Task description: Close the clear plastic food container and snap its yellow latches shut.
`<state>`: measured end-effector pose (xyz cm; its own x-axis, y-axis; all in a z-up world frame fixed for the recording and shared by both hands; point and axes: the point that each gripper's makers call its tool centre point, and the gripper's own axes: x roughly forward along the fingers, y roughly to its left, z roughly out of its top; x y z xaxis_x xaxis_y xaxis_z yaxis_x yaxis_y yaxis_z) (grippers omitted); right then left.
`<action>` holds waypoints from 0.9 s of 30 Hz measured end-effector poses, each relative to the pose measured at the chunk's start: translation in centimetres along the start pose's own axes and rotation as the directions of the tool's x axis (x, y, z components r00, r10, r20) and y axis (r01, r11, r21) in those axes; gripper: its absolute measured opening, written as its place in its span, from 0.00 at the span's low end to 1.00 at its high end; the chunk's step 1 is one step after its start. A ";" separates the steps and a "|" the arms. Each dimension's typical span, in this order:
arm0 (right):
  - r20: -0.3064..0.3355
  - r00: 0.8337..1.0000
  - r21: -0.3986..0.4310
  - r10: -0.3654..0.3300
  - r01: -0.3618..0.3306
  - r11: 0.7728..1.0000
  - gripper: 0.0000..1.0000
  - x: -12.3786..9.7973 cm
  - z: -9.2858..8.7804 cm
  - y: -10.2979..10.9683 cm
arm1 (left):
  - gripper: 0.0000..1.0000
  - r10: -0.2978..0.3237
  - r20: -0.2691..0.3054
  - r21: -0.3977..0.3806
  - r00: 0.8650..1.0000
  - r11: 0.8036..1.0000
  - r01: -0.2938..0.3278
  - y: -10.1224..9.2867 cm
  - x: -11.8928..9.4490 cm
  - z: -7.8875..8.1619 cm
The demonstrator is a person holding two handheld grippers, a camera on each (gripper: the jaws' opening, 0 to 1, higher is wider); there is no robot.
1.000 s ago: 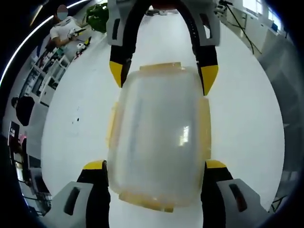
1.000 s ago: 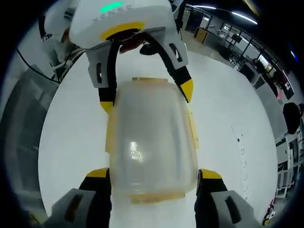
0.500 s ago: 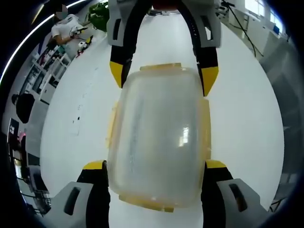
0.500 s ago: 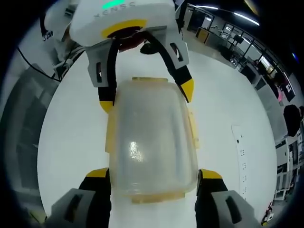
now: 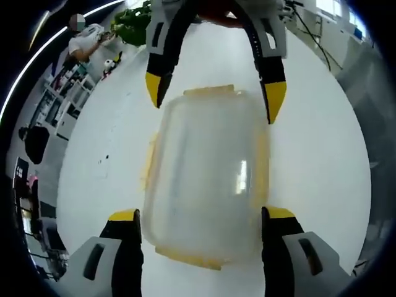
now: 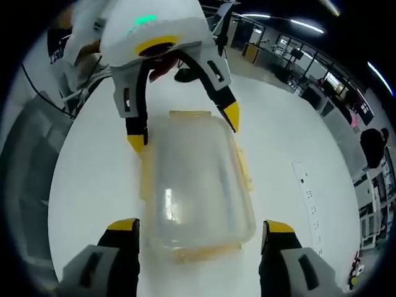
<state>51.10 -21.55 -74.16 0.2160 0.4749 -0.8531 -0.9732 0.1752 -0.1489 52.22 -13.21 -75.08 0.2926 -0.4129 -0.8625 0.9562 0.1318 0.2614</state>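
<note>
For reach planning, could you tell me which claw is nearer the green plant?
Right. The right claw flanks the container's end toward the green plant; the left claw flanks the opposite end.

- The food container (image 5: pixel 207 185) sits lid-up on the table (image 5: pixel 322 154), between my two grippers, which face each other from opposite ends.
- In the left gripper view, my left gripper (image 5: pixel 201 216) straddles the container's near end, one jaw on each side; my right gripper (image 5: pixel 213 93) stands at the far end, jaws spread just beside the far corners.
- In the right gripper view, my right gripper (image 6: pixel 201 228) flanks the near end and my left gripper (image 6: pixel 184 129) brackets the far end.
- Latches (image 6: pixel 244 170) lie along the container's edges.
- A person (image 5: pixel 86 40) is well behind, beyond the table's far left edge.
</note>
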 end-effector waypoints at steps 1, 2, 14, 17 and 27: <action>0.005 1.000 0.008 0.000 0.000 1.000 0.82 -0.1 0.0 0.1 | 0.77 0.008 -0.007 -0.002 1.000 1.000 -0.008 0.0 -0.1 -0.2; 0.009 1.000 0.015 -0.002 0.002 1.000 0.81 -0.2 0.0 0.3 | 0.77 0.011 -0.008 -0.008 1.000 1.000 -0.011 0.0 -0.2 -0.4; 0.100 0.990 0.134 -0.102 0.088 0.987 0.83 -2.7 0.7 1.0 | 0.78 0.090 0.052 -0.158 0.995 0.984 -0.081 -0.8 -3.0 -0.7; 0.113 0.987 0.154 -0.118 0.100 0.983 0.83 -3.3 0.9 1.3 | 0.79 0.114 0.065 -0.194 0.991 0.976 -0.099 -1.1 -3.8 -0.9; 0.175 0.965 0.264 -0.195 0.145 0.954 0.83 -4.7 0.7 3.5 | 0.79 0.173 0.103 -0.287 0.980 0.948 -0.137 -3.2 -5.9 -2.1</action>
<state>46.73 -22.55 -70.28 0.4120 0.5750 -0.7069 -0.8761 0.4632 -0.1339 47.38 -9.32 -71.75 0.4527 -0.4743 -0.7551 0.8646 0.4405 0.2416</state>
